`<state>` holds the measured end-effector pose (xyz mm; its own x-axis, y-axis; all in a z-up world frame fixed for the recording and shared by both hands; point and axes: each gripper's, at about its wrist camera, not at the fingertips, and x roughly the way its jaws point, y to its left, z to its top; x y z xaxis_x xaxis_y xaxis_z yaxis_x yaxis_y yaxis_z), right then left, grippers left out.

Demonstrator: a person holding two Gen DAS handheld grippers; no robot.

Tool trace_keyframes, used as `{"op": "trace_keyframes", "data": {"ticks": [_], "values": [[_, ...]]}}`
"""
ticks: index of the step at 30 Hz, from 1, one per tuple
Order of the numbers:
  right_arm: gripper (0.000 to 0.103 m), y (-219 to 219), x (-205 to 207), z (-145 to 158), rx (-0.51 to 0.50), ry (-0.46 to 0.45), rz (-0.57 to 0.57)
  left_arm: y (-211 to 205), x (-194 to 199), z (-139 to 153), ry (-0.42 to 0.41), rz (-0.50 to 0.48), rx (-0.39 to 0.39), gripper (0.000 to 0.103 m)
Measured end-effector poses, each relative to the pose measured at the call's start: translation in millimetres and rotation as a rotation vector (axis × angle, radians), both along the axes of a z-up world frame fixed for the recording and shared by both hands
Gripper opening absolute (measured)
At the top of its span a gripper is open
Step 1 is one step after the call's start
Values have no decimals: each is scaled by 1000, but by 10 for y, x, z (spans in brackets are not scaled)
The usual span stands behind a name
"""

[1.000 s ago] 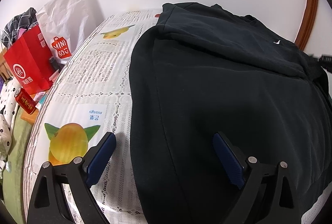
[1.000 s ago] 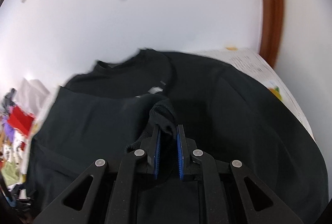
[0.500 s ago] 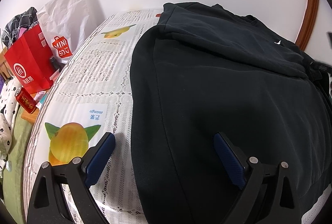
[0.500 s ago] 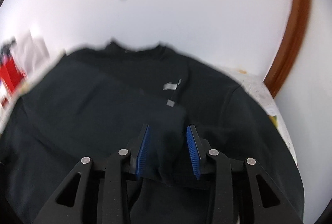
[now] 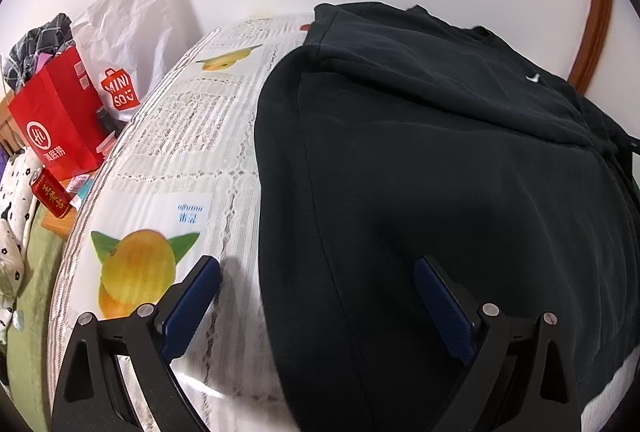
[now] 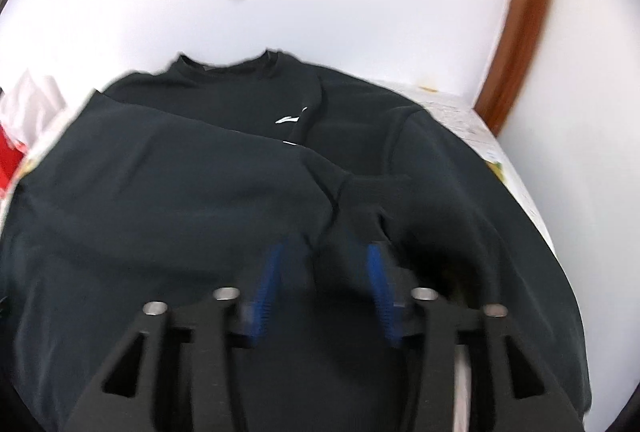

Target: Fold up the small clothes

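Note:
A black sweatshirt [image 5: 440, 159] with a small white logo lies spread over the table, its left sleeve folded across the body. It also shows in the right wrist view [image 6: 200, 183], blurred. My left gripper [image 5: 316, 284] is open wide and empty, straddling the sweatshirt's left edge near the hem. My right gripper [image 6: 324, 264] is open over the middle of the sweatshirt, with the right sleeve's cuff [image 6: 372, 195] lying loose just ahead of its fingers.
The table [image 5: 180, 151] has a white lace-pattern cloth with mango prints. At the left stand a red paper bag [image 5: 56, 127], a white Miniso bag [image 5: 120, 51], a red can [image 5: 50, 193] and piled clothes. A white wall and brown door frame [image 6: 516, 19] lie behind.
My right gripper opened and let go of the sleeve cuff, which now lies on the sweatshirt, and it drew back. My left gripper has hardly moved.

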<state>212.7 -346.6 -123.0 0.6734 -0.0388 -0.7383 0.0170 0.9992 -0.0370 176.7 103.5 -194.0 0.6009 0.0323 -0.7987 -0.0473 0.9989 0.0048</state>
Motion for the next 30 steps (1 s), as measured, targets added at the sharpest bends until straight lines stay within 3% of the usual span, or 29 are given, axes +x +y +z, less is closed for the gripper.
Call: {"op": "trace_keyframes", "data": {"ticks": [3, 6, 11, 14, 15, 17, 18, 26, 30], "values": [[67, -185, -495, 8, 6, -2, -38, 40, -134, 21, 21, -5, -28, 95], [68, -313, -928, -145, -6, 39, -57, 20, -291, 49, 19, -36, -20, 91], [68, -421, -1497, -424, 21, 94, -61, -70, -532, 72, -2, -89, 10, 69], [62, -422, -1722, -555, 70, 83, -52, -96, -647, 94, -27, -103, -19, 31], [48, -393, -1764, -590, 83, 79, -41, -109, -672, 104, -31, -110, -16, 9], [19, -328, -1825, -590, 84, 43, -20, -96, -709, 117, -27, -100, -18, 9], [12, -310, -1841, -584, 82, 39, -22, -79, -737, 120, -24, -92, -23, 9], [11, -270, -2056, -569, 86, 50, 12, -16, -1098, 122, -23, -102, 2, 10], [17, -271, -1999, -503, 54, 46, 17, -74, -1093, 170, -23, -95, 47, 22]]}}
